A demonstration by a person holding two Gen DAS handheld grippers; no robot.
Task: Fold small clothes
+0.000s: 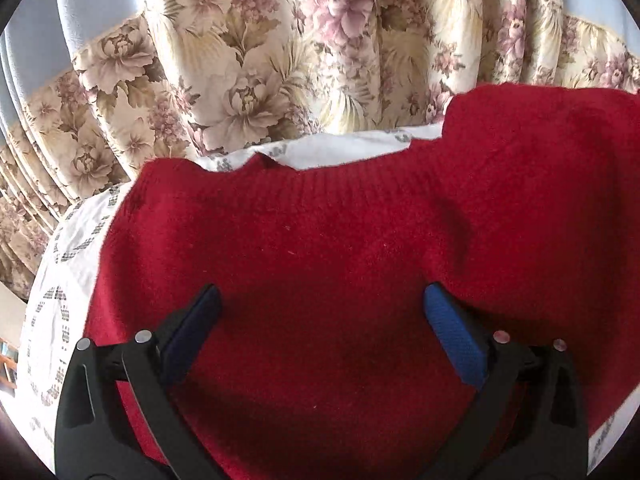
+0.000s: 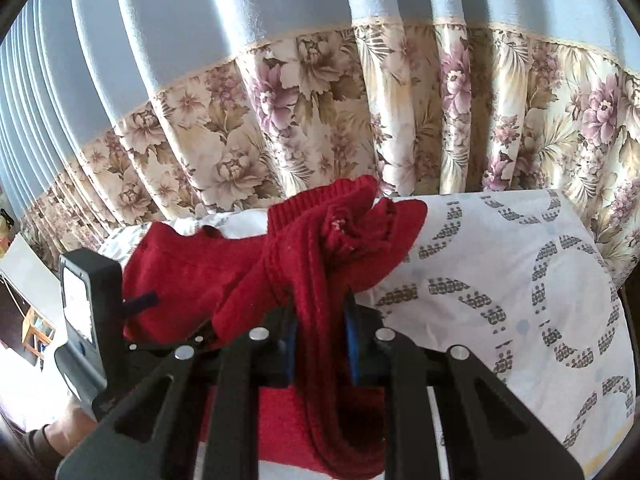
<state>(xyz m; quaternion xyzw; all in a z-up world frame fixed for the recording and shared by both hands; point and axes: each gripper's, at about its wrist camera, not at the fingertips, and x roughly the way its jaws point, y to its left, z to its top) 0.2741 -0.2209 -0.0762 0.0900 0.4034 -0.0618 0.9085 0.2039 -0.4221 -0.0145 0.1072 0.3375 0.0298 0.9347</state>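
A small red knitted sweater [image 1: 320,248] lies spread on a white patterned cloth [image 1: 72,256], its ribbed neckline at the far edge. My left gripper [image 1: 322,300] is open just above the sweater's body, blue pads wide apart, holding nothing. In the right wrist view my right gripper [image 2: 322,320] is shut on a bunched fold of the red sweater [image 2: 320,248], lifted above the cloth; the ribbed cuff end droops forward past the fingers. The left gripper's black body [image 2: 88,300] shows at left.
A floral curtain with a blue upper part [image 1: 248,60] hangs right behind the surface. The white cloth with grey ring patterns [image 2: 520,288] spreads to the right. A wooden shelf [image 2: 38,330] stands far left.
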